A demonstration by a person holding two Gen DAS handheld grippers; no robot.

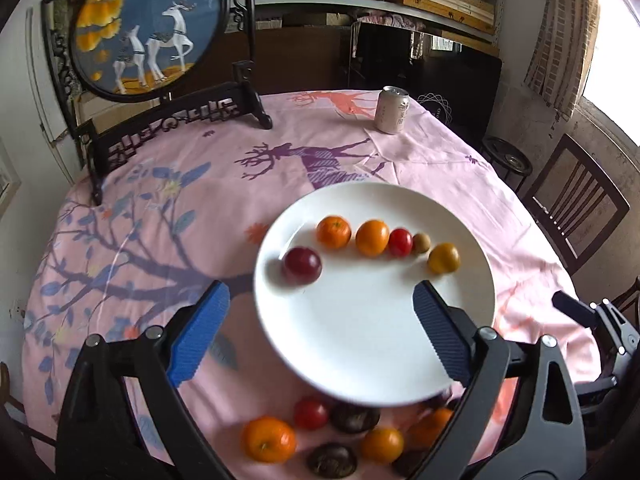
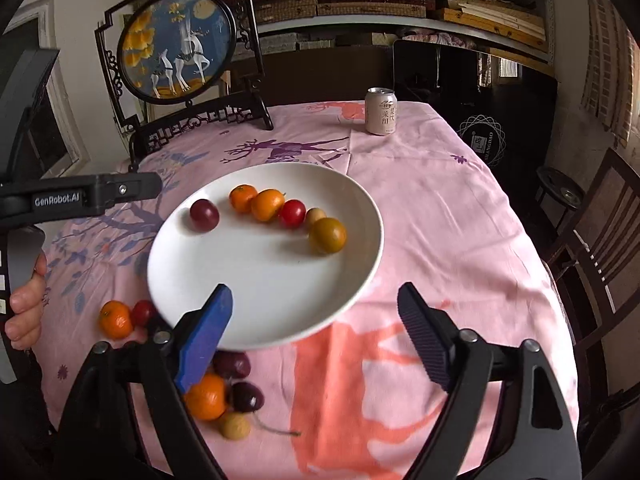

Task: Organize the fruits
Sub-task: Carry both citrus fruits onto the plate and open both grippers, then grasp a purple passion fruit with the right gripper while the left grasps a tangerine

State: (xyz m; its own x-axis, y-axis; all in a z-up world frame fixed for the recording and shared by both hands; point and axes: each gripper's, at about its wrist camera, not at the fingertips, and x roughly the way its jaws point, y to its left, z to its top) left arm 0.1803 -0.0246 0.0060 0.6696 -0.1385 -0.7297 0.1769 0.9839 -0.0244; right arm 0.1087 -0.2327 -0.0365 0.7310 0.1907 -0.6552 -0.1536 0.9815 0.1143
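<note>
left wrist view, white plate (image 1: 360, 340) holding six fruits, left gripper (image 1: 320, 328) and right gripper (image 2: 316, 336) jaws apart, empty

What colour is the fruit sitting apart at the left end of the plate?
Dark red fruit on the white plate; clearest in the right wrist view.

Plate (image 2: 352, 216) mid-table (image 2: 460, 240), six fruits (image 2: 266, 205) in a row on it, loose fruits (image 2: 206, 396) before it, can (image 2: 381, 111) behind.
</note>
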